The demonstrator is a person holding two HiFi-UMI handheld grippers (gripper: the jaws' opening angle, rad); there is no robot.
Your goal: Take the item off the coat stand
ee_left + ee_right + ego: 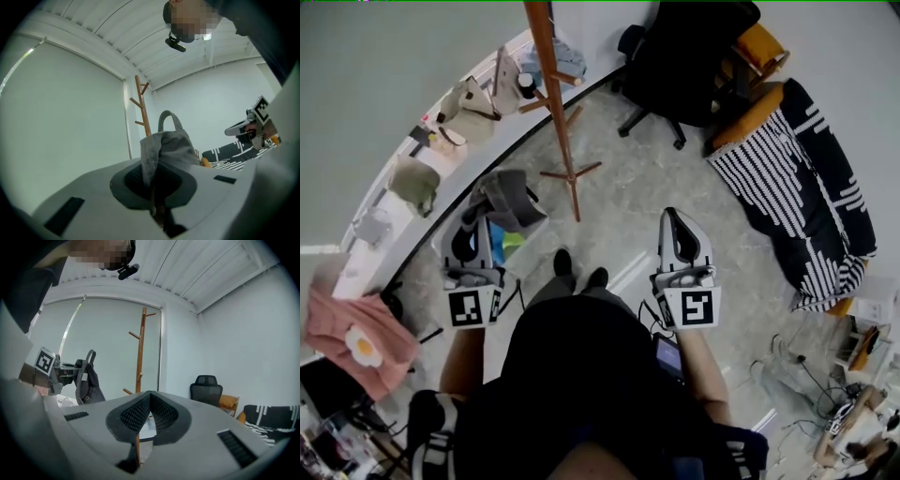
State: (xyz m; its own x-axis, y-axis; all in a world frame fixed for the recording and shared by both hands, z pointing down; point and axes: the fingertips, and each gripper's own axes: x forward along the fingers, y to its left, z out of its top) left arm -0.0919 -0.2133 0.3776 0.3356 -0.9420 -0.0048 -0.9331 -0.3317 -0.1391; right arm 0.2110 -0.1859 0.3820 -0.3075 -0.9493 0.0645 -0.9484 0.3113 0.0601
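A grey cap (511, 199) with a strap loop hangs from my left gripper (481, 214), which is shut on its cloth; the left gripper view shows the cap (169, 143) pinched upright between the pads of that gripper (153, 183). The wooden coat stand (560, 122) rises a short way ahead of both grippers, and its pegs look bare. It also shows in the left gripper view as a coat stand (143, 108) behind the cap. My right gripper (673, 217) is shut with nothing in it and points level toward the coat stand (140, 352). Its pads meet at the tip of the gripper (149, 395).
A black office chair (675, 56) and an orange chair (761, 45) stand at the back right. A black-and-white striped sofa (797, 178) runs along the right. A window ledge (412, 225) on the left carries bags and caps. A pink cloth (356, 342) lies near left.
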